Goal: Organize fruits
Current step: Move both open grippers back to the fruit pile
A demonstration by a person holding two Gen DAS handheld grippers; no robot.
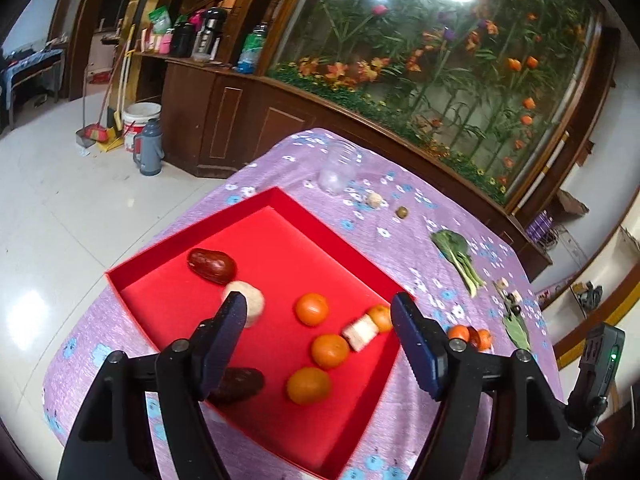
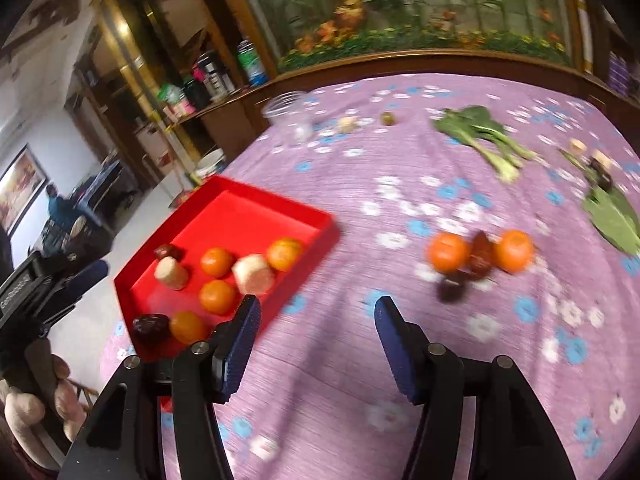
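In the left wrist view, the left gripper [image 1: 320,312] is above the red tray [image 1: 256,216], its two blue fingers [image 1: 228,336] spread wide with nothing between them. The tray lies on the purple flowered tablecloth [image 1: 280,168] and holds four small oranges [image 1: 311,309], two dark red dates [image 1: 212,265] and two pale cut pieces [image 1: 360,332]; the left finger partly covers one pale piece and one date. In the right wrist view, which is blurred, the right gripper [image 2: 318,322] is over the bare cloth just beside the tray's right wall [image 2: 304,272]; its fingers [image 2: 394,344] are apart and grasp nothing. Two oranges [image 2: 448,252] with dark dates [image 2: 480,254] between them lie on the cloth ahead, outside the tray, and a green leafy vegetable [image 2: 480,128] is farther back.
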